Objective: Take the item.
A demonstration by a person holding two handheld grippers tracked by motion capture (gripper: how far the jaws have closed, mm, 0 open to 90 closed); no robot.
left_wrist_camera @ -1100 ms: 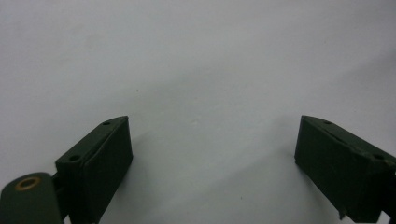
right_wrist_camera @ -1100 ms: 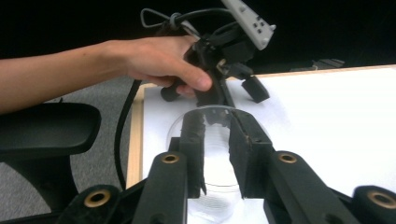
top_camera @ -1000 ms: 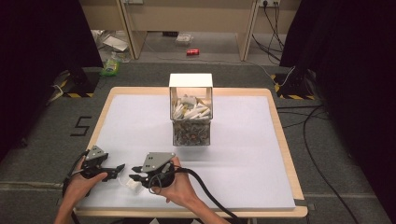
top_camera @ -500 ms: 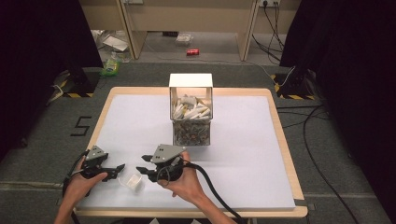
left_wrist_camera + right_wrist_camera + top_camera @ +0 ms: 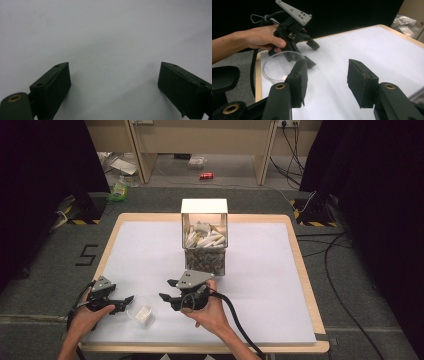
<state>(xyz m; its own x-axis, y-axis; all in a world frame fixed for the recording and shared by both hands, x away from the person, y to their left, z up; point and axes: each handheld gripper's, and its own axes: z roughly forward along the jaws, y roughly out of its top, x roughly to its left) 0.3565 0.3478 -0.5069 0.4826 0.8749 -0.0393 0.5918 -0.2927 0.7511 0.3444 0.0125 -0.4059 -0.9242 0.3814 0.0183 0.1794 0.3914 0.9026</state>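
Small clear dish (image 5: 141, 313) sits near the tabletop's front edge, between my grippers. Left gripper (image 5: 126, 301) nearer, just beside it; right gripper (image 5: 168, 290) farther. Both gape wide, empty.

A "5" marked on the floor (image 5: 88, 255) (left of table)
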